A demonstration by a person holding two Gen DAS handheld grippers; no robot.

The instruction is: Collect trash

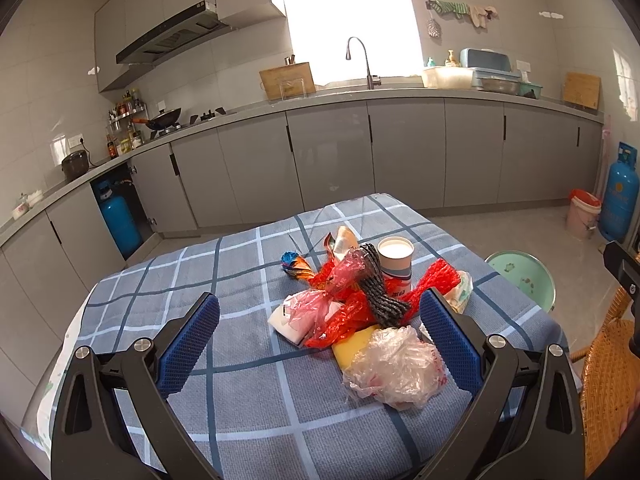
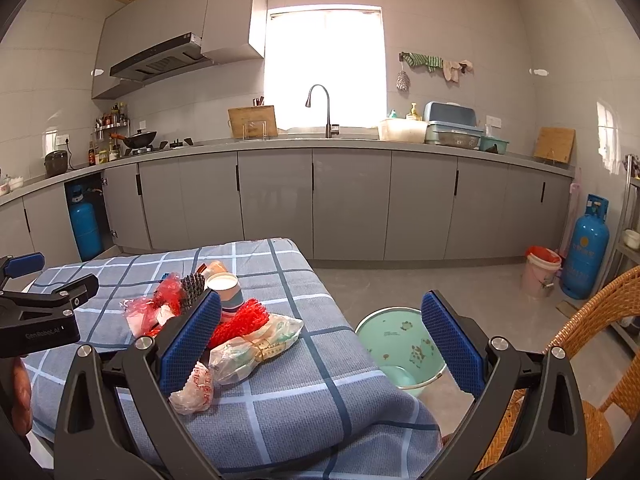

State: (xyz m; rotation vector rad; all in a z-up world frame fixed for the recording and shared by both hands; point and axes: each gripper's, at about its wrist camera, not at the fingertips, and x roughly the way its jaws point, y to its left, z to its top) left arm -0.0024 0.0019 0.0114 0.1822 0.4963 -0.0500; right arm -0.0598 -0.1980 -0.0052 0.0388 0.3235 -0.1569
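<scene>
Grey kitchen cabinets backed a table (image 1: pixel 248 408) under a blue checked cloth, where the trash pile (image 1: pixel 360 300) lay. Both the left gripper (image 1: pixel 320 340) and the right gripper (image 2: pixel 322 340) stood wide open and empty. The crumpled clear bag (image 1: pixel 396 364) lay nearest, between the left jaws; closing on it first, then carrying it to the green bin (image 2: pixel 400 348) beside the table, appeared soundest. The paper cup (image 1: pixel 395 258) stood upright, so bumping it was to be avoided; whether it held anything could not be determined. Items beneath the red plastic (image 1: pixel 344 316) remained hidden.

A matt woven checked tablecloth (image 1: pixel 248 392) bears crinkled glossy plastic bags (image 1: pixel 396 368), a paper cup (image 1: pixel 395 258) and red mesh netting (image 1: pixel 436 280).
</scene>
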